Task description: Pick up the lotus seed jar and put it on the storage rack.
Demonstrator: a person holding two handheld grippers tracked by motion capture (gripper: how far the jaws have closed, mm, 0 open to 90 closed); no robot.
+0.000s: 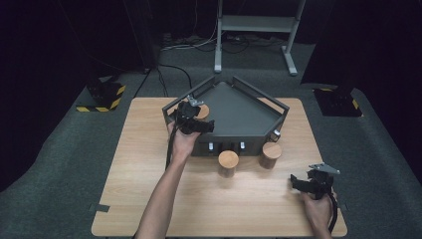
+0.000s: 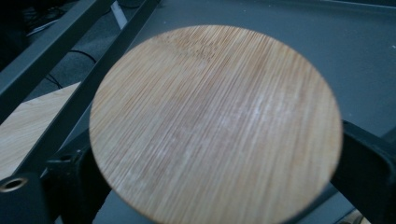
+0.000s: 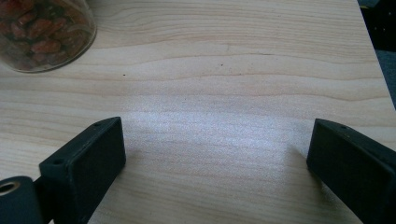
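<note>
The left tongs stand spread around a round, fine-grained bamboo lid of a jar inside the dark grey angular metal tray, while the right tongs gape over the pale wooden worktop.

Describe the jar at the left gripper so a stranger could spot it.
On the wooden table stands a grey five-sided tray. The jar with the round wooden lid sits inside the tray's left corner, at the left gripper. Its two lookalike neighbours stand outside, on the table before the tray's front wall.
</note>
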